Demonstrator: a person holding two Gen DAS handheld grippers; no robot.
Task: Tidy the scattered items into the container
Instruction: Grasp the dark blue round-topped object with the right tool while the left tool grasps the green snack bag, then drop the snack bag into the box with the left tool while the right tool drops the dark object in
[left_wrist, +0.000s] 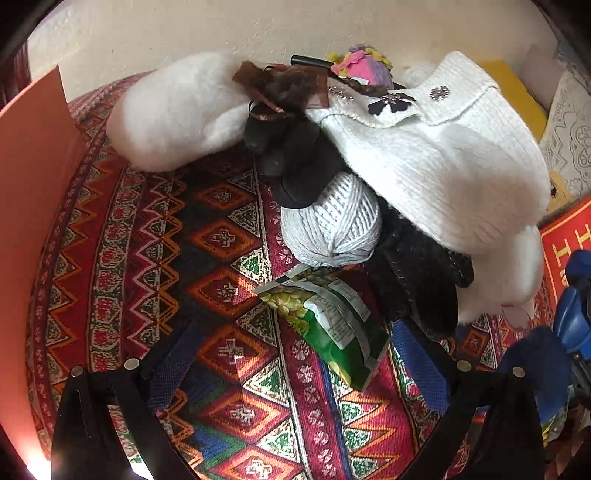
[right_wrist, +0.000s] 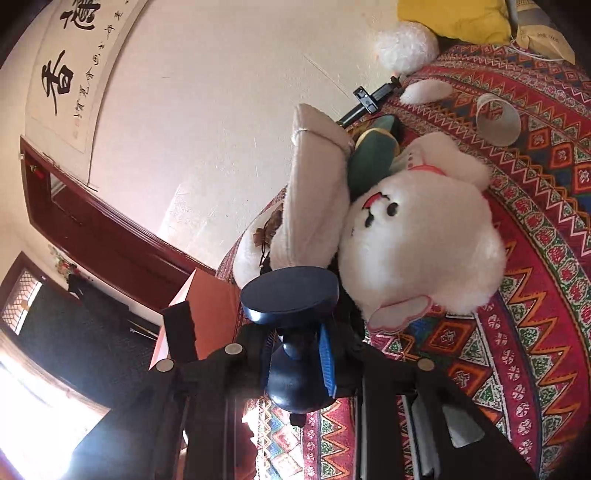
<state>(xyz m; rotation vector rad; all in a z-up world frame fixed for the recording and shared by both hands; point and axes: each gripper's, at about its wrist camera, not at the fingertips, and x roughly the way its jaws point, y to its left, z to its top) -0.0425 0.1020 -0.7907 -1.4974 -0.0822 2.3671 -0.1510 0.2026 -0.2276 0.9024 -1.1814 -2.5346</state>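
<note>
A: Where's the crinkly green snack packet (left_wrist: 325, 328)?
B: Flat on the woven patterned cloth (left_wrist: 155, 258), just below the ribbed grey yarn ball (left_wrist: 332, 229), between the wide-open, empty left claw (left_wrist: 295, 376).
A: Right claw (right_wrist: 295, 354)?
B: Clamped on a smooth dark-blue mushroom-shaped object (right_wrist: 291, 299).

hidden: yarn ball (left_wrist: 332, 221) top under sweater (left_wrist: 424, 155) | cut off: orange container (left_wrist: 33, 184) at left edge
</note>
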